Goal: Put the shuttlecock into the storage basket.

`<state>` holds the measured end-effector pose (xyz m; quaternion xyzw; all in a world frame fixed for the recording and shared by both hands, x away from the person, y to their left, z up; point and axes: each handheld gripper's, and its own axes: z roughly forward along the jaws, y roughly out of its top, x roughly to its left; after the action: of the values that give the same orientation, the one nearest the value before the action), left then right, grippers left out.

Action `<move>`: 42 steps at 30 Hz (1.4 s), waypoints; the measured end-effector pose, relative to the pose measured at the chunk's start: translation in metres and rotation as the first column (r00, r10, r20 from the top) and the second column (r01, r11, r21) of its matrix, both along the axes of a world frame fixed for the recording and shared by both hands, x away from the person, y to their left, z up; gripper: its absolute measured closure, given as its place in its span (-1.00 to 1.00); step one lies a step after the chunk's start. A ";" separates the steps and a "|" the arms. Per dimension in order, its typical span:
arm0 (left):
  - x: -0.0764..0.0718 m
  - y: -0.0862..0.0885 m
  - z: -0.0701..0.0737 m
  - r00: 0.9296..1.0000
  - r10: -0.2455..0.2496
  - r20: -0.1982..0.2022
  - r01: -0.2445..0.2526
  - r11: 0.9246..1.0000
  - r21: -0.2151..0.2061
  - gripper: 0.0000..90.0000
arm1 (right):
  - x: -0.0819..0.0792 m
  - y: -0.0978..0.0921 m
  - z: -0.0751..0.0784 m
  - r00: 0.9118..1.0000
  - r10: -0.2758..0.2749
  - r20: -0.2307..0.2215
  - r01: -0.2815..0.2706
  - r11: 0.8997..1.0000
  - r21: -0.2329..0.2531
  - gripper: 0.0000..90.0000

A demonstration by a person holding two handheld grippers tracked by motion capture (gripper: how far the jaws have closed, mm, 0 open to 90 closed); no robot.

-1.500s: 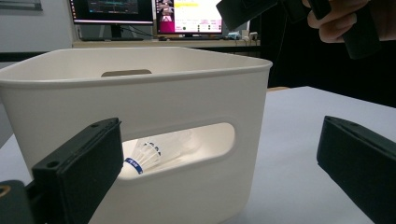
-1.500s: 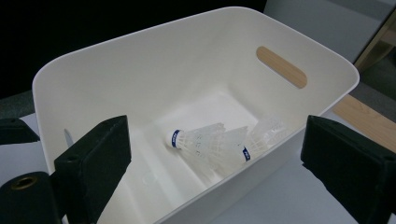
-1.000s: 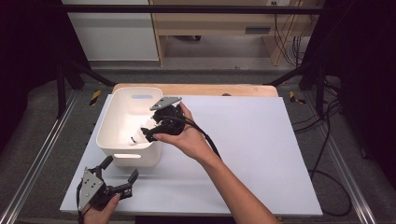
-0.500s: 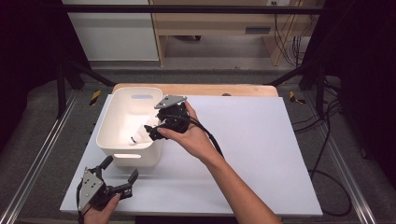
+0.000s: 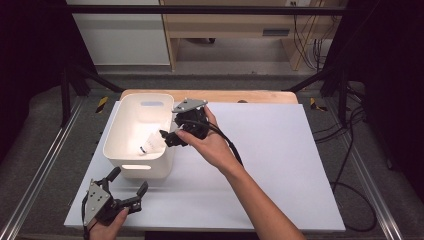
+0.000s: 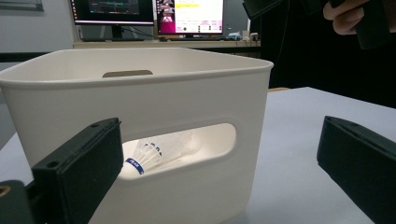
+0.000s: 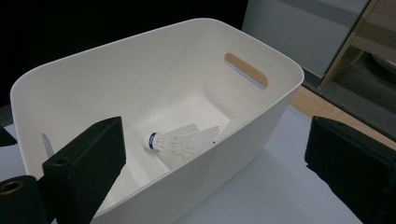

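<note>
Since the earlier frame my right gripper (image 5: 167,136) has backed up and right off the bin; the shuttlecock stays inside.

Near: my left gripper (image 5: 127,187) rests at the table's front edge, jaws apart, empty, facing the bin's front handle slot.

Mid: right gripper hangs over the bin's right rim, jaws wide apart, holding nothing.

Far: white bin (image 5: 118,131) holds one shuttlecock (image 7: 180,138), lying on its side on the floor.

Step, by my read: drop done, retreat phase. Next: clear rt. gripper off the rim w/o bumping it.
</note>
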<state>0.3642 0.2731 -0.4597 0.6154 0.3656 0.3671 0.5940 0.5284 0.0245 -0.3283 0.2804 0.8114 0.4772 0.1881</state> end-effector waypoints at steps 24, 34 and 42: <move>0.000 0.001 0.000 1.000 0.004 0.002 -0.004 1.000 -0.003 -0.99 | 0.005 -0.024 0.003 0.999 -0.029 0.031 0.030 0.999 -0.036 -0.88; 0.000 0.002 0.000 1.000 0.006 0.000 -0.006 1.000 0.001 -0.99 | 0.007 -0.036 0.006 0.999 -0.039 0.033 0.040 0.998 -0.043 -0.87; 0.000 0.002 0.000 1.000 0.008 0.002 -0.008 1.000 -0.005 -0.99 | 0.008 -0.045 0.008 0.998 -0.053 0.036 0.054 0.998 -0.031 -0.86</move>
<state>0.3641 0.2749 -0.4597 0.6123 0.3684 0.3692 0.5942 0.5362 -0.0207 -0.3204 0.2905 0.8078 0.4637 0.2194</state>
